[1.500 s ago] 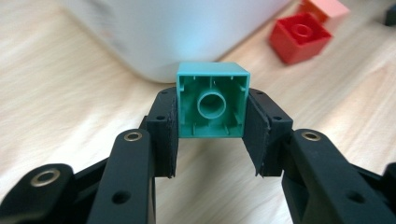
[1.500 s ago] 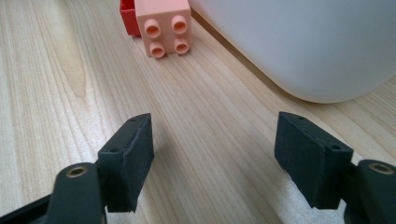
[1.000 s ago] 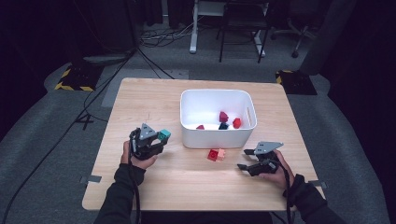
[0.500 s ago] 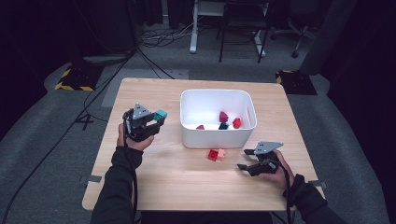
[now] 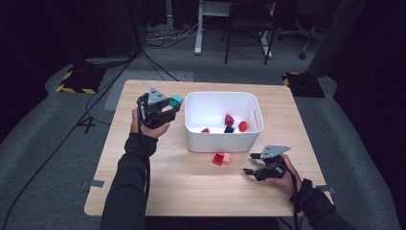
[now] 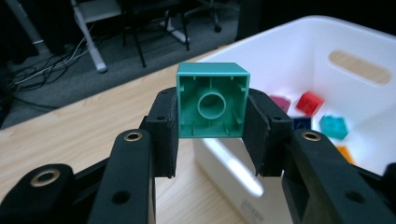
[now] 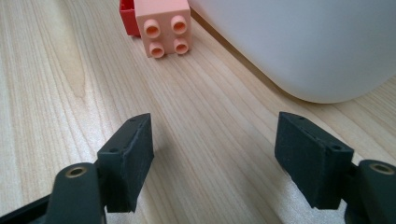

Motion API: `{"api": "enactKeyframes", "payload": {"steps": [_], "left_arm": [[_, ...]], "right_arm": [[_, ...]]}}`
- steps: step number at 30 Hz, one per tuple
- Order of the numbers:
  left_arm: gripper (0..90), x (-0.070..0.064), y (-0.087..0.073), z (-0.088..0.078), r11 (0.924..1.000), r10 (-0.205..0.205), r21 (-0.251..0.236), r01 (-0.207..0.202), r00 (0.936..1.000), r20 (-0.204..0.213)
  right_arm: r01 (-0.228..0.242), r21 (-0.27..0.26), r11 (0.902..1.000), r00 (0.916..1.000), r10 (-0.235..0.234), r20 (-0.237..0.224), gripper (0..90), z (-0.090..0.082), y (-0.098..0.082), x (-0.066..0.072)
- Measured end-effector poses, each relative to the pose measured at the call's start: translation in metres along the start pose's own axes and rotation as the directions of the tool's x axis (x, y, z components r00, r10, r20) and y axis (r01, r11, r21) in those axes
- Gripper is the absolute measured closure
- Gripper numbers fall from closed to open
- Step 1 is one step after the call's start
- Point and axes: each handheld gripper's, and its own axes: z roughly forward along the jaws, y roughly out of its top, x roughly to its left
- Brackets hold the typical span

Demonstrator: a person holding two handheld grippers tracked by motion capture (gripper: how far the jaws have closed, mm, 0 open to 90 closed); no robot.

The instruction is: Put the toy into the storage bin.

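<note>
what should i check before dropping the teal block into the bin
1. Grip: left gripper has both pads pressed on the sides of the teal block, hollow underside facing the camera: ok.
2. Block over the white bin: in the high view it hangs beside the bin's left rim, not above the opening: not ok.
3. Landing room: blocks inside sit toward the right half, and the left floor looks bare: ok.
4. Right gripper out of the way: jaws open, low over the table in front of the bin: ok.
5. Pink block and red block outside the bin, still to collect: ok.
</note>
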Motion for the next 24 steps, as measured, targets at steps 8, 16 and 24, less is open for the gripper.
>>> {"api": "enactKeyframes", "payload": {"steps": [8,16,24], "left_arm": [[59.1,-0.020,0.027,0.023,0.9997,0.025,0.001,-0.025,0.9992,0.033],[59.1,-0.045,0.047,0.048,0.9982,0.059,0.008,-0.060,0.9952,0.078],[59.1,-0.066,0.054,0.071,0.9963,0.076,0.032,-0.079,0.9920,0.101]], "right_arm": [[-0.001,0.000,1.0000,1.0000,0.001,-0.001,28.4,0.000,0.000,0.000],[0.002,-0.001,1.0000,1.0000,-0.002,0.000,28.4,0.000,0.000,0.000],[0.009,-0.003,1.0000,1.0000,-0.009,-0.001,28.4,0.000,0.000,0.000]]}}
